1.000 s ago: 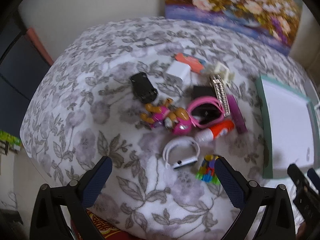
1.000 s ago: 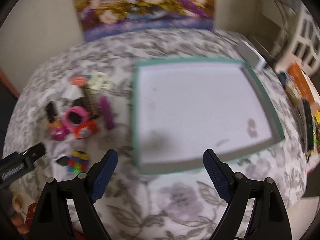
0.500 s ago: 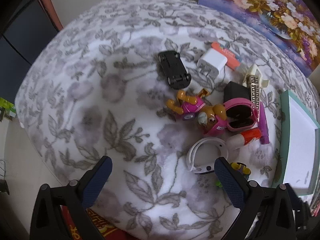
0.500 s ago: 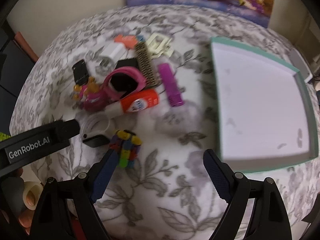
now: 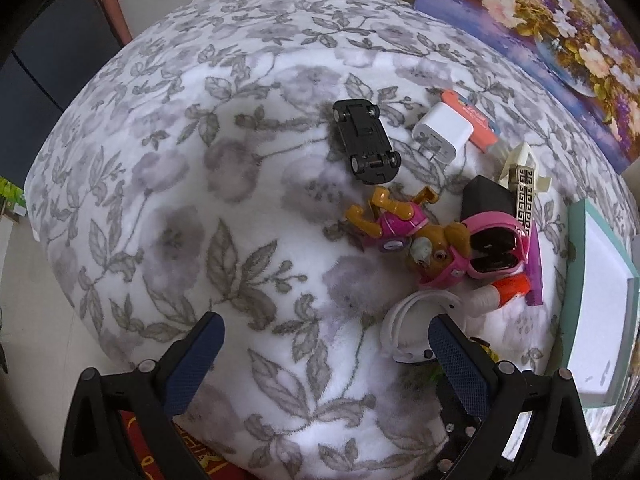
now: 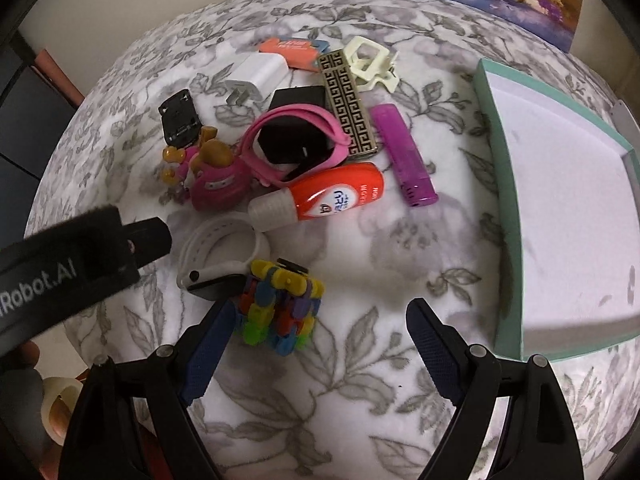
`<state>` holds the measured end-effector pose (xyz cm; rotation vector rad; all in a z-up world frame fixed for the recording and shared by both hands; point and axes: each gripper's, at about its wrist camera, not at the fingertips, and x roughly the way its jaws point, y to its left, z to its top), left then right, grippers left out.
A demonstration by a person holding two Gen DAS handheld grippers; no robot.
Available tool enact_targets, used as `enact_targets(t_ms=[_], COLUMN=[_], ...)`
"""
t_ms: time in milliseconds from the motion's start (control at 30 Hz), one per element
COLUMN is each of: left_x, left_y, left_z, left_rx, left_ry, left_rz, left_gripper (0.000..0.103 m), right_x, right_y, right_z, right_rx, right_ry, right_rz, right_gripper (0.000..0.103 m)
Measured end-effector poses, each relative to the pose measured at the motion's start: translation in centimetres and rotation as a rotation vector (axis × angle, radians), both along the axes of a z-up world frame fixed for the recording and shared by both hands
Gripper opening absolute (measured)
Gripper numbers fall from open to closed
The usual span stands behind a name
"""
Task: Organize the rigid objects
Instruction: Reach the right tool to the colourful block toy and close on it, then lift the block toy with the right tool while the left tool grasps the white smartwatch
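A pile of small items lies on a floral cloth. In the left wrist view: a black toy car (image 5: 366, 140), a white charger (image 5: 440, 132), a pink dog figure (image 5: 416, 236), a pink band (image 5: 500, 240) and a white watch (image 5: 412, 332). My left gripper (image 5: 324, 356) is open above the cloth, empty. In the right wrist view my right gripper (image 6: 320, 340) is open, its fingers on either side of a multicoloured block toy (image 6: 280, 304). Beyond lie an orange bottle (image 6: 328, 196), a purple lighter (image 6: 404, 156) and a patterned bar (image 6: 348, 104).
A teal-rimmed white tray (image 6: 504, 184) sits to the right of the pile, its rim (image 5: 572, 272) also at the right of the left wrist view. A flower painting (image 5: 560, 32) leans on the wall behind. The left gripper's body (image 6: 72, 268) crosses the right view's left side.
Both grippers swung left from the tray toward the pile and came closer. The block toy now sits between the right gripper's fingers. Both stay open.
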<state>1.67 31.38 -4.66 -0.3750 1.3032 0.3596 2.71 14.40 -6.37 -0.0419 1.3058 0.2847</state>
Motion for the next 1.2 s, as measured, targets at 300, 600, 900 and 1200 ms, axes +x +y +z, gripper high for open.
enact_targets(t_ms=[300, 600, 900, 1200], left_x=[-0.2, -0.4, -0.1, 0.7], left_y=[0.7, 1.0, 0.3, -1.7], left_z=[-0.6, -0.6, -0.5, -0.8], left_rx=[-0.022, -0.028, -0.046, -0.035], left_ry=[0.023, 0.017, -0.004, -0.004], left_rz=[0.031, 0.044, 0.027, -0.050], left_gripper=[0.103, 0.103, 0.103, 0.103], right_x=[0.4, 0.1, 0.8, 0.8], right_y=[0.5, 1.2, -1.9, -3.3], right_z=[-0.3, 0.2, 1.2, 1.1], right_rx=[0.029, 0.107, 0.156, 0.173], right_ry=[0.002, 0.015, 0.013, 0.037], right_rz=[-0.005, 0.043, -0.035, -0.059], right_gripper=[0.076, 0.043, 0.032, 0.029])
